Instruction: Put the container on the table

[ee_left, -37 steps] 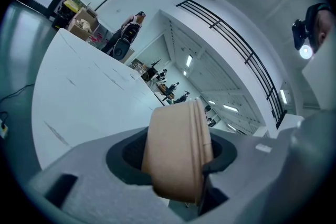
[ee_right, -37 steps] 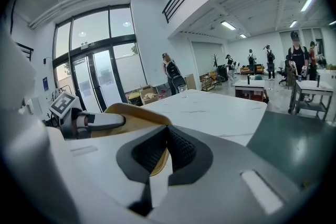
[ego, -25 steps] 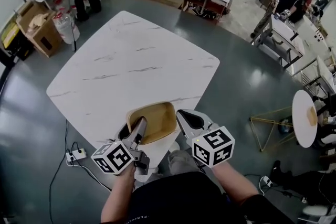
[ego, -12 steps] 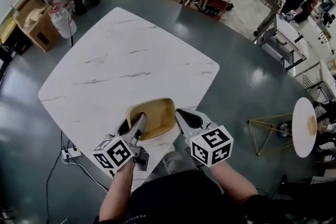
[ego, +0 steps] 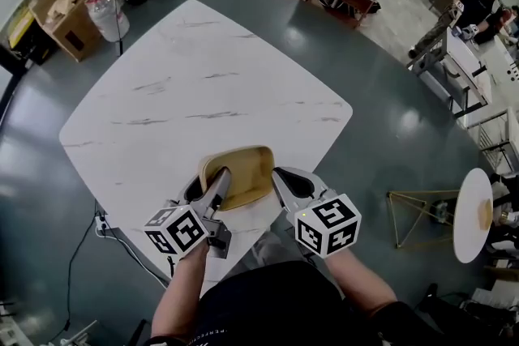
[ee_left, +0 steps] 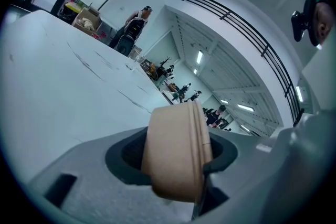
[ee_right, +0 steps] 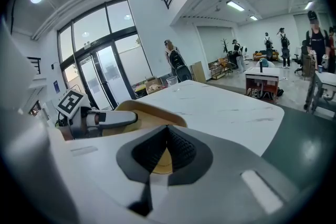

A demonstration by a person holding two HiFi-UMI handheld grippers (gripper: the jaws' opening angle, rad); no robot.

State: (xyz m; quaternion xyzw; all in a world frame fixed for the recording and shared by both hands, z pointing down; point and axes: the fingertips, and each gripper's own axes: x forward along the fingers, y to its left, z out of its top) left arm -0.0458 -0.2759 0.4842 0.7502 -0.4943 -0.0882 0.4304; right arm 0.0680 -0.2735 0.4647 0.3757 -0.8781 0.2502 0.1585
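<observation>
Table (ego: 203,85): white marble top, used as reference

Container (ego: 243,174): tan, shallow, held over the table's near edge; contact with the top cannot be told

Left gripper (ego: 217,182): clamped on the container's left wall

Right gripper (ego: 284,178): jaws together on nothing, just beside the container

Step judged: setting down; level lowering onto the table, then release, is called for

Container (ego: 243,174) near-left rim hidden under left gripper (ego: 209,185); base contact with table (ego: 186,93) unseen; far people (ego: 480,0) too small.
</observation>
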